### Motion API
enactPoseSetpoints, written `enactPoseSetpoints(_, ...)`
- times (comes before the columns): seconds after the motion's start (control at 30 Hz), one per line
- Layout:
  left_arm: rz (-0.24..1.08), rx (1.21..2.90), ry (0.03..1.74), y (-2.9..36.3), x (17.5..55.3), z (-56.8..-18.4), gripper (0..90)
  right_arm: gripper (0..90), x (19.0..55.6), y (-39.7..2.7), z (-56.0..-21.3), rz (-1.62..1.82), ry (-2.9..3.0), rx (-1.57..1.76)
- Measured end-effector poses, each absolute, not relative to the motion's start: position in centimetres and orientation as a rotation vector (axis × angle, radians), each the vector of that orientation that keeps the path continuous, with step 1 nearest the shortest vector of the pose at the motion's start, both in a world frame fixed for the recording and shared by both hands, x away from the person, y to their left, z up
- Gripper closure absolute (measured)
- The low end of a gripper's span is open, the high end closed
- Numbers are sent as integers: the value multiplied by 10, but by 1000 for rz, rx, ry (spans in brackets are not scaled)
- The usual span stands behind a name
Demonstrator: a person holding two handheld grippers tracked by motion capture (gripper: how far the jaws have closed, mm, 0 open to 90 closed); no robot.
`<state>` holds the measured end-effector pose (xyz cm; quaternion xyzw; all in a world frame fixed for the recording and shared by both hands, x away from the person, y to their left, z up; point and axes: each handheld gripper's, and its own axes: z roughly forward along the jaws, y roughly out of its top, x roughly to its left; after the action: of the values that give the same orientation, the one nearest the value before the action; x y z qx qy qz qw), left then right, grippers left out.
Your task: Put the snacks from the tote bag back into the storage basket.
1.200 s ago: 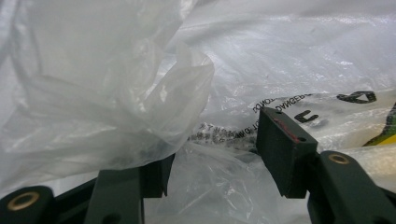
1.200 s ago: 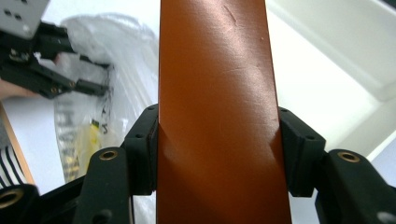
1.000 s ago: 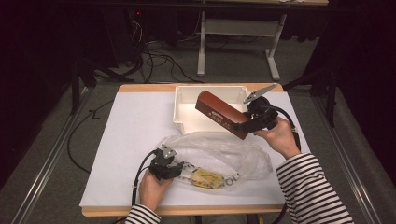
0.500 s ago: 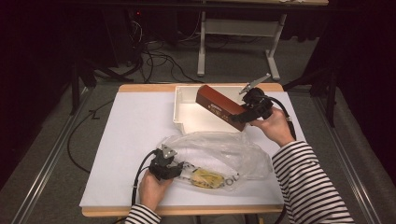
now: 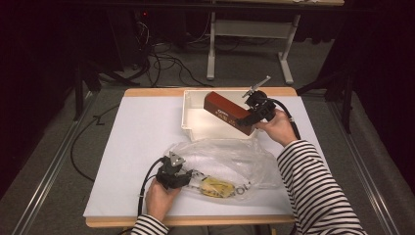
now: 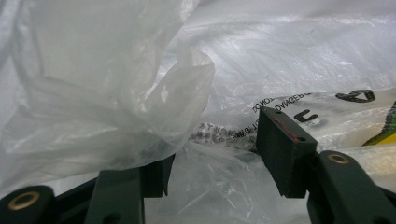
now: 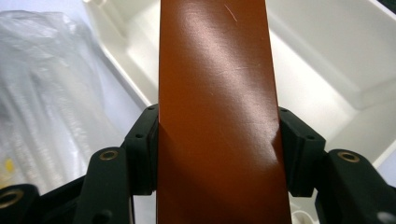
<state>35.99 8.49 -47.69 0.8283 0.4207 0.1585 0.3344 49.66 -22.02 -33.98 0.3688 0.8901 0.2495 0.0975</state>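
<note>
A long reddish-brown box (image 5: 225, 111) hangs tilted over the white tray (image 5: 195, 129), its free end pointing to the far left. My right gripper (image 5: 248, 121) is shut on its near end. In the right gripper view both pads press the box's (image 7: 215, 70) sides, right gripper (image 7: 217, 154). At the front, my left gripper (image 5: 190, 178) rests at the left edge of a crumpled clear plastic bag (image 5: 230, 159). Its jaws stand apart in the left gripper view, left gripper (image 6: 219, 156), with loose film (image 6: 116, 93) draped over the left jaw. Something yellow (image 5: 215, 186) lies inside the bag.
A white sheet (image 5: 137, 137) covers the wooden table. The tray's inside (image 7: 327, 56) is bare below the box. Cables trail from both grippers. Beyond the far edge are the floor, cables and a desk frame (image 5: 249, 29).
The right gripper has carried the box toward the far side, over the tray, and a little lower. The left gripper and the bag have stayed in place.
</note>
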Motion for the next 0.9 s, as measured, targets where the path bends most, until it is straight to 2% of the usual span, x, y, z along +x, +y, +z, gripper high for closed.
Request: enactPoseSetpoints(0.9,420,2163,1096,85,359,-477,479,428,528,-215,-371,654,2652,1162)
